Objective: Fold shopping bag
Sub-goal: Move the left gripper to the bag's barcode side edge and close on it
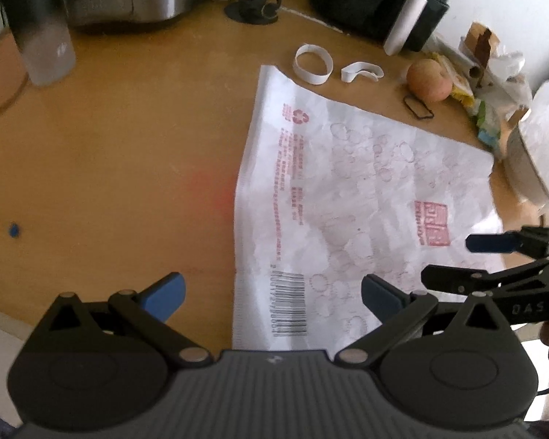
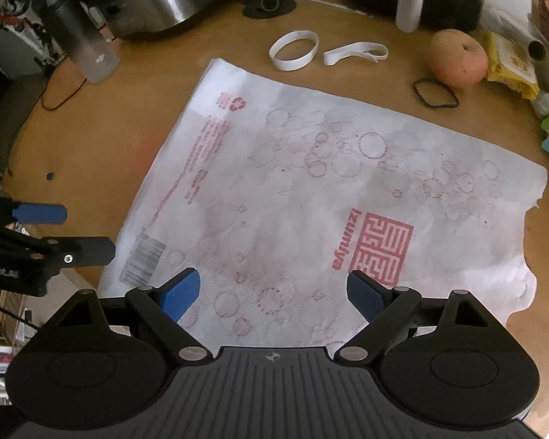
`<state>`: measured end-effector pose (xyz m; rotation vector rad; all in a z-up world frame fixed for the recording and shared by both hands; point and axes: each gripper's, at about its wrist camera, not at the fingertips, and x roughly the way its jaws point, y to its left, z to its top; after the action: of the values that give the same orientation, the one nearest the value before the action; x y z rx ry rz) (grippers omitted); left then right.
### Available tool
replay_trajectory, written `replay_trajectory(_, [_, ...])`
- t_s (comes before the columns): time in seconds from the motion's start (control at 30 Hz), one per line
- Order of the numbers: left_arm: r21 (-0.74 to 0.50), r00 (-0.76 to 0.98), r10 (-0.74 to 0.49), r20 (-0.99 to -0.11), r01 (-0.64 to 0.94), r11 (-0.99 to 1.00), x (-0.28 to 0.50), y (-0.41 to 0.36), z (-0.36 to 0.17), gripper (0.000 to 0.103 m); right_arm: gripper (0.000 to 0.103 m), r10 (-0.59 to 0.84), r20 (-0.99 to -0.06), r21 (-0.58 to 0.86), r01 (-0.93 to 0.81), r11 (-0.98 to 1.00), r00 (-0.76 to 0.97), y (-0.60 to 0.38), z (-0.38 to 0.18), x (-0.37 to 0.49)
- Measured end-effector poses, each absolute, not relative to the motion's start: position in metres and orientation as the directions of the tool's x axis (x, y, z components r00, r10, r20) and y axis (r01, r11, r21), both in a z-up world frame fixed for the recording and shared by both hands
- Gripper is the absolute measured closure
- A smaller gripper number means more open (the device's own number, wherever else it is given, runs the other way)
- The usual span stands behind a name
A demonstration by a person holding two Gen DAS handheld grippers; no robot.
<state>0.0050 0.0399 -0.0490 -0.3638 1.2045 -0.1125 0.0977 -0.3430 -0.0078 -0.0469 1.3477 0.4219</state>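
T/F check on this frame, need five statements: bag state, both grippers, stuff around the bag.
1. The white plastic shopping bag with red print lies spread flat on the round wooden table. True.
2. The right gripper is clamped on the bag. False: it is open, nothing pinched.
3. The left gripper is open. True.
4. The reddish apple sits on the bag. False: it rests on the table beyond it.
5. Two white paper loops lie on the table past the bag's far edge. True.

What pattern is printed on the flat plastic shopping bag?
Red dotted circles with a red square logo on the white plastic shopping bag; clearest in the right wrist view.
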Motion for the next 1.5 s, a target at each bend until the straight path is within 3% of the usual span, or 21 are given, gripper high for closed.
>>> replay_trajectory(0.5, [-0.679, 0.322, -0.609, -0.725, -0.18, 0.712, 0.035, 0.1, -0.1, 0.001, 0.014, 0.361, -0.925, 0.325, -0.245, 0.913, 0.118, -0.351, -0.013, 0.103])
replay_trajectory(0.93, [-0.782, 0.27, -0.734, -0.623, -0.202, 0.589, 0.044, 0.11, -0.13, 0.001, 0.014, 0.37, -0.922, 0.341, -0.214, 0.915, 0.114, -0.353, -0.02, 0.103])
replay_trajectory(1.27, [-0.868, 0.233, -0.838, -0.494, -0.201, 0.455, 0.046, 0.111, -0.149, 0.001, 0.014, 0.371, -0.922, 0.343, -0.208, 0.916, 0.113, -0.355, -0.022, 0.104])
replay_trajectory(1.5, [-0.871, 0.2, -0.85, -0.487, -0.176, 0.458, 0.049, 0.107, -0.147, 0.001, 0.014, 0.381, -0.918, 0.355, -0.201, 0.913, 0.11, -0.355, -0.023, 0.104])
